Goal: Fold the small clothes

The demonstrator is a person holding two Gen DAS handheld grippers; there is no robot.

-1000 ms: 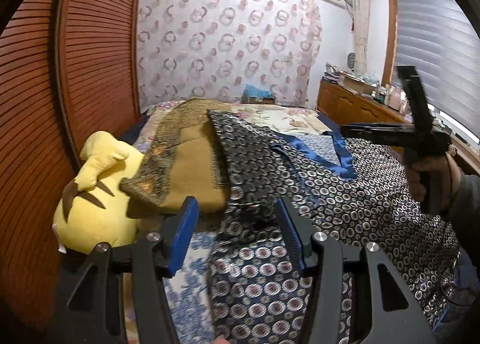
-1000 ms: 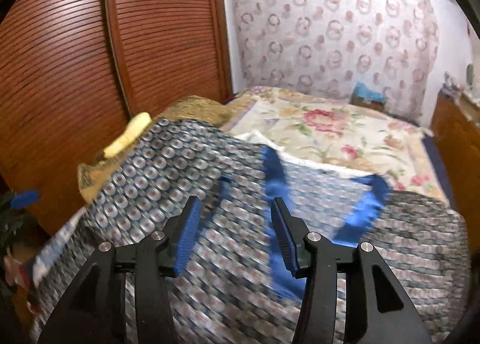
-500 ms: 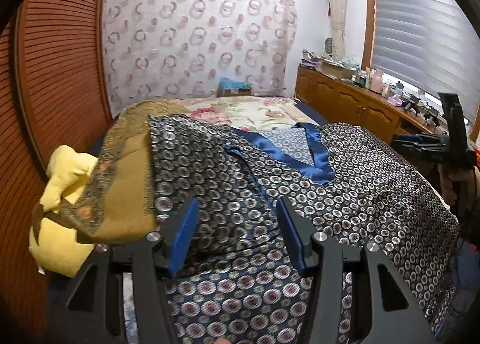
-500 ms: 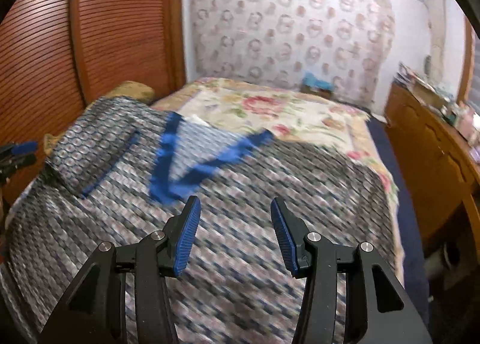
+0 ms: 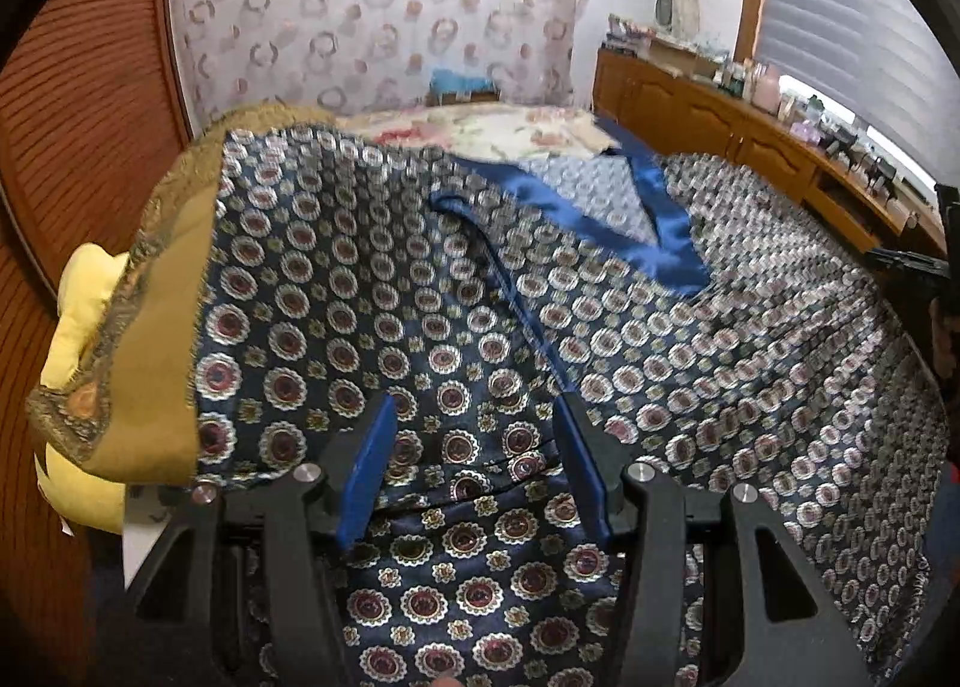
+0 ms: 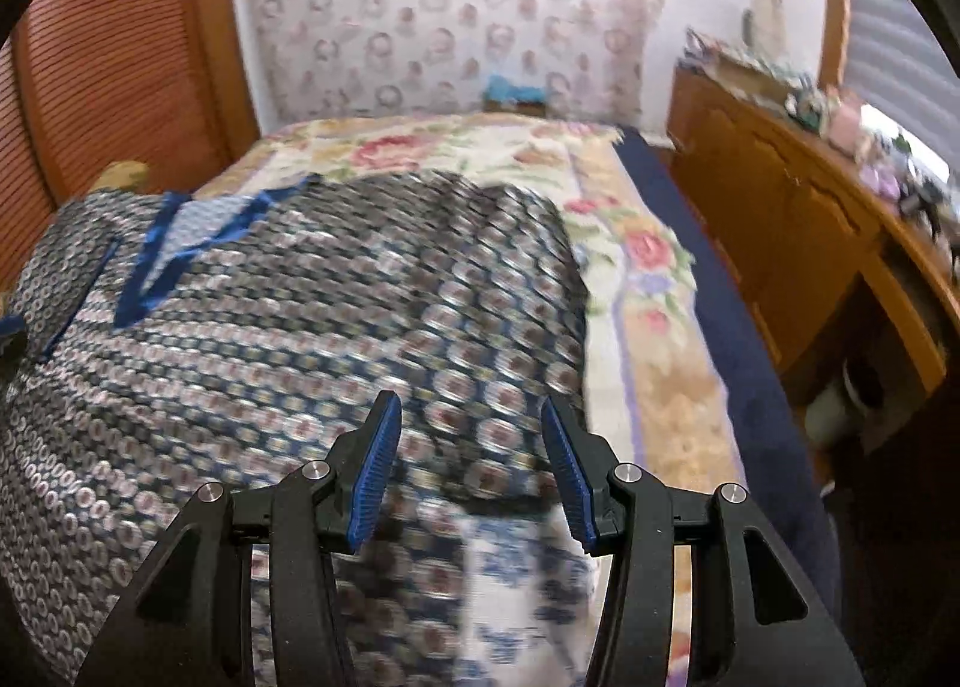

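Note:
A dark patterned garment with a blue satin neckline lies spread over the bed. It also shows in the right wrist view, motion-blurred. My left gripper is open and empty, just above the garment's near left part. My right gripper is open and empty, over the garment's right edge. The right gripper also shows at the far right of the left wrist view.
A mustard-gold cloth and a yellow plush toy lie at the bed's left. A floral bedspread covers the bed. A wooden cabinet stands on the right, slatted wooden doors on the left.
Both grippers have swung to the right and come lower over the garment. The right gripper now looks at the garment's right edge. Both stayed open.

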